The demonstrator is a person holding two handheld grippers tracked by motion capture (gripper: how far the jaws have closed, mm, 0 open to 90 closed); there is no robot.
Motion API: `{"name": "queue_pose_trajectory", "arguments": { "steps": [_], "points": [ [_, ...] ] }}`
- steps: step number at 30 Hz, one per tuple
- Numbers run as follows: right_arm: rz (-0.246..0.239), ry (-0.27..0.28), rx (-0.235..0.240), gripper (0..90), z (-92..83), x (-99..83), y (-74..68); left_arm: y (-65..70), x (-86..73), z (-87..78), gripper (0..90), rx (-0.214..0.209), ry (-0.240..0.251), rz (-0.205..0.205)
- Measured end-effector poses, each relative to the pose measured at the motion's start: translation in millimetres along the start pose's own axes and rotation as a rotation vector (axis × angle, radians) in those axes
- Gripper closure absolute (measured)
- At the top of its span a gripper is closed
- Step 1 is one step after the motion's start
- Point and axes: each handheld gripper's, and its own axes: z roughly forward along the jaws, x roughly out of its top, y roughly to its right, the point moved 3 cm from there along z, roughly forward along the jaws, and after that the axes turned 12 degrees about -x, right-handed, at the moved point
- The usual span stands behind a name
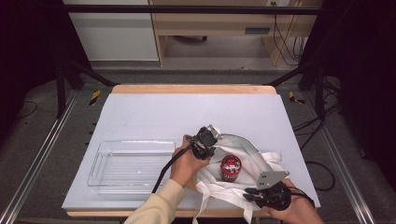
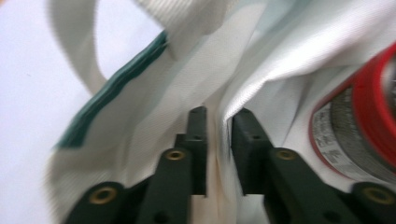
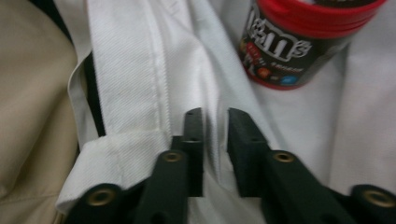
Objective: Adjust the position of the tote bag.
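— Pale blue table mat, grippers low on it?
— Yes. Left gripper: jaws slightly apart, white tote bag cloth running between them, grip uncertain. Right gripper the same, over the bag's hem.
— And the candy jar?
— Red-lidded, inside the bag's mouth — clear tray lies just left.
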Motion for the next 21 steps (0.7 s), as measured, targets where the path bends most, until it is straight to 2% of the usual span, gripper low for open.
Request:
{"name": "queue_pose_trajectory", "arguments": {
  "steps": [2, 5, 9, 13, 17, 21],
  "points": [
    [0.021, 0.001, -0.021, 55.1, -2.5, 3.9, 3.1, 3.1, 0.1, -11.3, 64.3, -0.002, 0.047, -0.003],
    [0.035, 0.008, -0.050, 44.7, -8.7, 12.7, 6.2, 11.6, 1.4, -26.8, 55.5, -0.012, 0.094, 0.016],
    [0.053, 0.027, -0.072, 34.6, -16.4, 24.7, 10.5, 19.9, 0.3, -40.2, 45.2, -0.003, 0.122, 0.034],
    [0.072, 0.014, -0.104, 26.5, -16.3, 39.2, 16.7, 22.2, -4.3, -49.3, 39.5, -0.002, 0.132, 0.042],
    [0.120, -0.006, -0.126, 21.7, -10.3, 52.3, 24.1, 21.6, -11.9, -60.1, 34.5, 0.000, 0.154, 0.035],
    [0.141, -0.012, -0.140, 20.1, -4.9, 63.9, 27.7, 18.0, -21.8, -70.6, 30.0, 0.015, 0.163, 0.025]
  ]
}}
